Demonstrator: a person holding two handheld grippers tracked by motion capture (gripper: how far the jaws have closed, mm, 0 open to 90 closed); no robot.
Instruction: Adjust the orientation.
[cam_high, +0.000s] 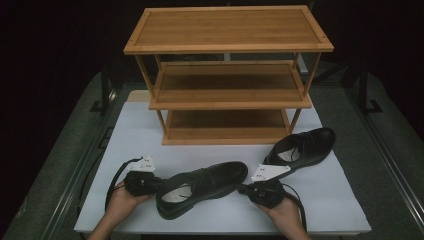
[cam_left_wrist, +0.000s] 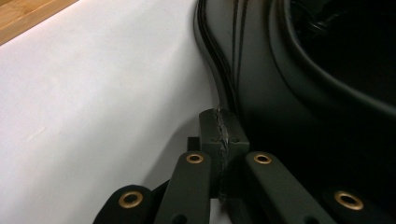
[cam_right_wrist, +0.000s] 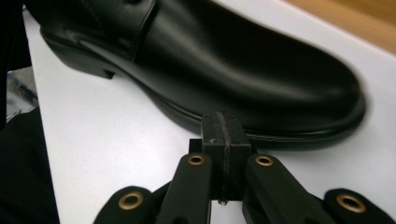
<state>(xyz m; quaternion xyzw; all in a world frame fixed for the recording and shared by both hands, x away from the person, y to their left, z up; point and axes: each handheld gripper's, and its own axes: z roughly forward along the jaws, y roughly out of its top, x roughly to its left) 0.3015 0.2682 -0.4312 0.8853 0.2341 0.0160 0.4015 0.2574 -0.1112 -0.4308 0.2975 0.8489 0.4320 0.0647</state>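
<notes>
A black leather shoe (cam_high: 202, 186) lies on the white table top (cam_high: 150, 145) between my two grippers, toe toward the right. My left gripper (cam_high: 156, 184) is shut with nothing between its jaws, its tip against the heel side of that shoe (cam_left_wrist: 280, 84). My right gripper (cam_high: 243, 189) is also shut and holds nothing; its tip meets the sole edge near the toe (cam_right_wrist: 243, 74). A second black shoe (cam_high: 302, 147) rests farther back on the right, in front of the rack.
A three-tier bamboo shoe rack (cam_high: 227, 75) stands at the back of the table, its shelves bare. Cables trail from both grippers toward the front edge. Dark floor and metal rails flank the table.
</notes>
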